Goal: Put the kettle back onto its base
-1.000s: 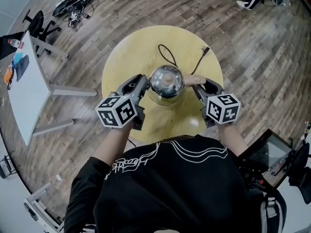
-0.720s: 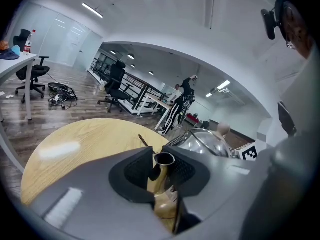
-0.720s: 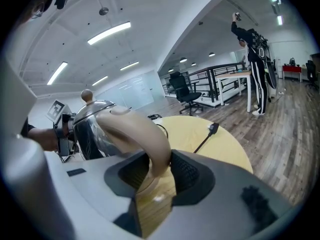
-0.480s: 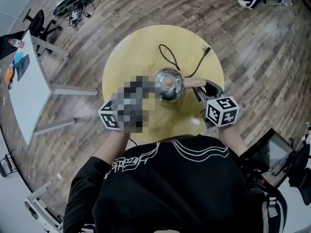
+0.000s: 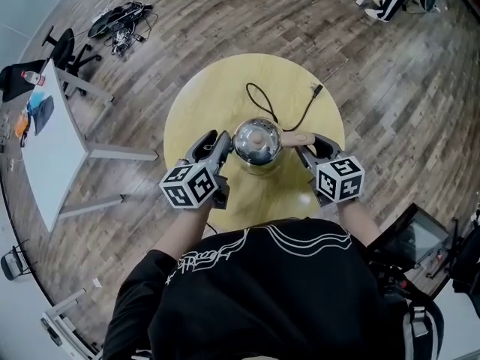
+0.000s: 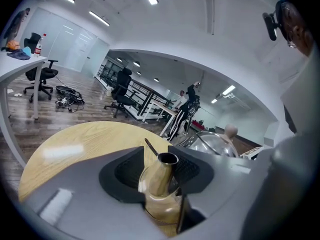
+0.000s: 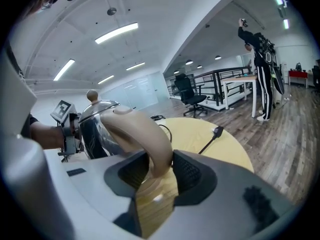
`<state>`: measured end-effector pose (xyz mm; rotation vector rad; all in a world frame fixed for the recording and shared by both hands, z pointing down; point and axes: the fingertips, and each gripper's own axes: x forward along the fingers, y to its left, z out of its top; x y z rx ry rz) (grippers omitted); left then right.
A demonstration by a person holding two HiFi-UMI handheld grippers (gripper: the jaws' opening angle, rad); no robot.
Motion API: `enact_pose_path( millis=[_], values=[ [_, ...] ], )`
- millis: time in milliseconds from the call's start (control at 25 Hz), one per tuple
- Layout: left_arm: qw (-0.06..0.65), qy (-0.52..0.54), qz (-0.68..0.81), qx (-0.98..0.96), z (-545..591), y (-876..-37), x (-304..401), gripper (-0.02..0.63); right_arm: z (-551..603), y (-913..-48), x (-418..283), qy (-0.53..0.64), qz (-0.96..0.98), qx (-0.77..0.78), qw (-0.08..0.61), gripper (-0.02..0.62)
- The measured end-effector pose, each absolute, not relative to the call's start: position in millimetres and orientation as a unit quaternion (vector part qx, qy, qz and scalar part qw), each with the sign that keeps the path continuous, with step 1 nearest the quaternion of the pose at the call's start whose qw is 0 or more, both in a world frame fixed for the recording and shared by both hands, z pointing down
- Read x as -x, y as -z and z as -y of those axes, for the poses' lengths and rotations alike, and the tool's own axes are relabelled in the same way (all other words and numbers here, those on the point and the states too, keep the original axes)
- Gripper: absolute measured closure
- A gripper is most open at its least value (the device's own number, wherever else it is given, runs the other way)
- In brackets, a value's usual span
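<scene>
Left gripper (image 5: pixel 214 145) is opening round the spout (image 6: pixel 160 175) of the shiny steel kettle (image 5: pixel 257 142) (right gripper (image 7: pixel 158 176) clamps its beige handle (image 7: pixel 144 133)), so a one-sided tug could tip it.

1. The person wears a black short-sleeved T-shirt (image 5: pixel 262 298) with white wavy line art (image 5: pixel 304 238) across the upper back.
2. The left gripper (image 5: pixel 216 142) and right gripper (image 5: pixel 309 147) have smooth grey moulded bodies.
3. Each carries a white marker cube printed with black squares, on the left (image 5: pixel 189 185) and on the right (image 5: pixel 340 178).
4. The jaws are lined with dark ribbed pads (image 6: pixel 185 170).
</scene>
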<state>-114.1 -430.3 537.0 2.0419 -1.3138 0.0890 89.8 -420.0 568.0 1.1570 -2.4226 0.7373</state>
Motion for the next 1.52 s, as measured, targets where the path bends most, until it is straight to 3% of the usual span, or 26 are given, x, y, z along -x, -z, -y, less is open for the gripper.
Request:
enact_pose_path(
  millis=[160,720,1000,1160,1320,1520],
  values=[
    [0.344,-0.022,0.525,-0.778,428,-532,125,0.430,418,-564,-92,-0.255,0.858,-0.406,0.183,0.451],
    [0.320,-0.007,0.534,-0.782,356,-509,146,0.422,346,-540,-93,-0.228,0.854,-0.428,0.188,0.442],
    [0.272,-0.025,0.454,-0.848,266,-468,109,0.423,254,-485,-53,-0.217,0.888,-0.379,0.145,0.455],
    [0.229,-0.051,0.365,-0.901,205,-437,83,0.444,190,-453,-30,-0.211,0.903,-0.356,0.118,0.571],
    [0.206,-0.047,0.311,-0.927,157,-406,70,0.586,138,-419,-18,-0.214,0.916,-0.327,0.089,0.586],
    [0.195,-0.048,0.237,-0.951,107,-384,44,0.600,108,-395,-13,-0.214,0.919,-0.323,0.078,0.588]
  ],
)
